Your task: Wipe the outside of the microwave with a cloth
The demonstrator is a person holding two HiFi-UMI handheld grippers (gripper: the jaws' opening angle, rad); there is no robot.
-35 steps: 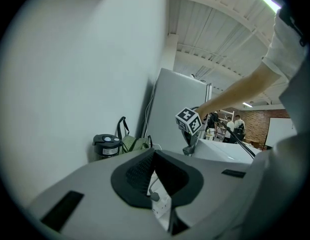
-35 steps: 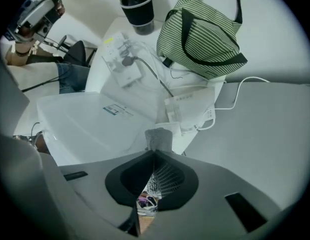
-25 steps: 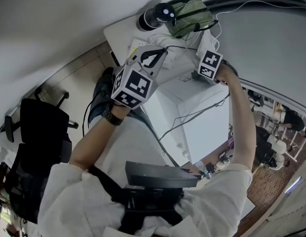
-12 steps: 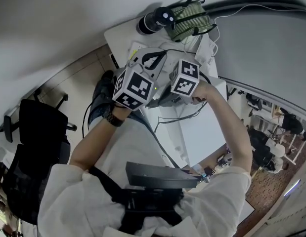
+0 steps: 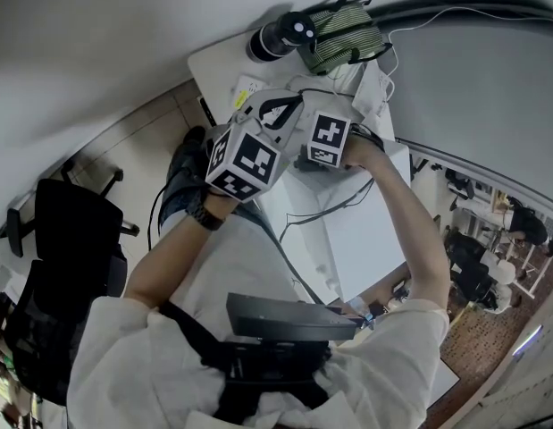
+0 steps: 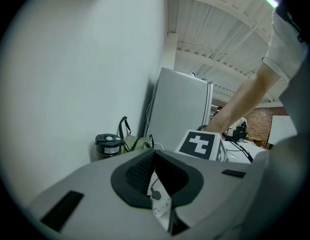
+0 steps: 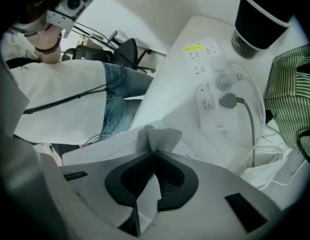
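The white microwave (image 5: 356, 222) stands on the white table (image 5: 213, 61), below my arms. My right gripper (image 5: 310, 155) rests at the microwave's top near its left rear corner. In the right gripper view this gripper (image 7: 155, 151) is shut on a small grey-white cloth (image 7: 158, 135), whose bunched end sticks out over the microwave's top (image 7: 107, 151). My left gripper (image 5: 280, 105) hovers just left of the right one, above the table. Its jaws (image 6: 156, 156) are shut with nothing between them, and the right gripper's marker cube (image 6: 200, 144) shows beyond.
A white power strip (image 7: 210, 84) with a plugged cable lies on the table behind the microwave. A black thermos (image 5: 280, 32) and a green striped bag (image 5: 343, 29) stand at the back. A tall grey cabinet (image 6: 182, 109) rises beyond. A black chair (image 5: 71, 239) is at the left.
My right gripper has slid the cloth leftward across the microwave's top, from its right rear corner to beside the left gripper. The left gripper has hardly moved.
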